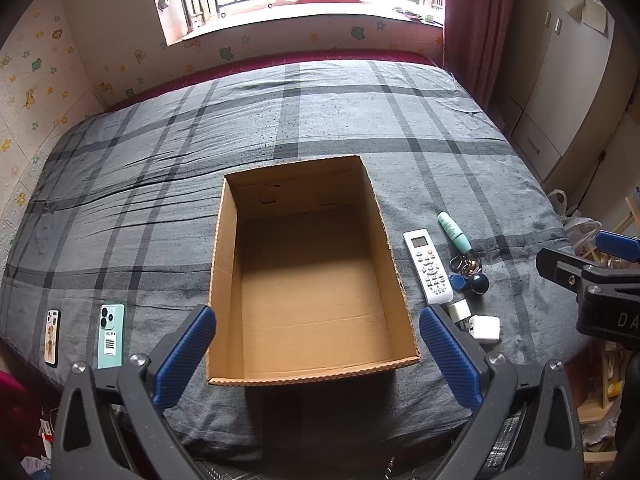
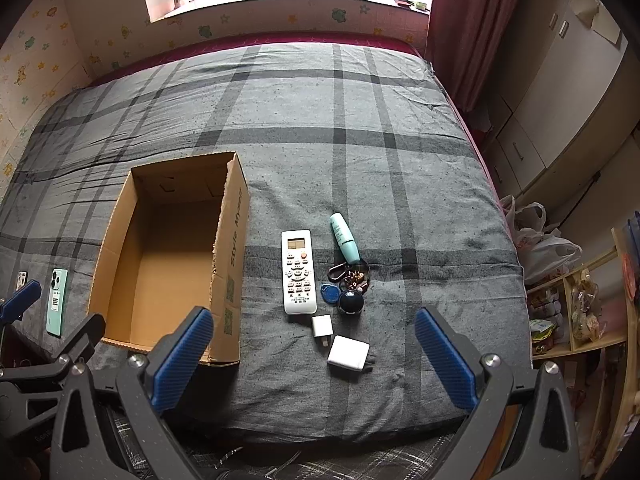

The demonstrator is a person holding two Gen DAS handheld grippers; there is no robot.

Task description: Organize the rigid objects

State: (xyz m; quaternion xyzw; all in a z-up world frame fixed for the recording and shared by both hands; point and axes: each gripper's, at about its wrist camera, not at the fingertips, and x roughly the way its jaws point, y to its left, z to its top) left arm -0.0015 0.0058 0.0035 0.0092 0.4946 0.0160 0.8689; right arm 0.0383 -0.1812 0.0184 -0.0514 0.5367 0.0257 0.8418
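An open, empty cardboard box (image 1: 224, 240) (image 2: 234, 240) stands on the bed. Right of it lie a white remote (image 1: 427, 267) (image 2: 297, 272), a teal tube (image 1: 454, 232) (image 2: 345, 238), a key bunch with a dark ball (image 1: 472, 274) (image 2: 350, 290), a small white plug (image 1: 459, 311) (image 2: 321, 327) and a larger white charger (image 1: 485, 329) (image 2: 349, 353). Left of the box lie a teal phone (image 1: 111, 336) (image 2: 56, 302) and a white phone (image 1: 51, 337) (image 2: 21, 279). My left gripper (image 1: 318, 354) is open and empty at the box's near edge. My right gripper (image 2: 314, 360) is open and empty, just short of the chargers.
The grey plaid bed (image 2: 360, 140) runs back to a wall and window. A red curtain and wardrobe (image 2: 560, 80) stand on the right. Plastic bags (image 2: 540, 240) and a wooden shelf (image 2: 580, 320) sit beside the bed's right edge.
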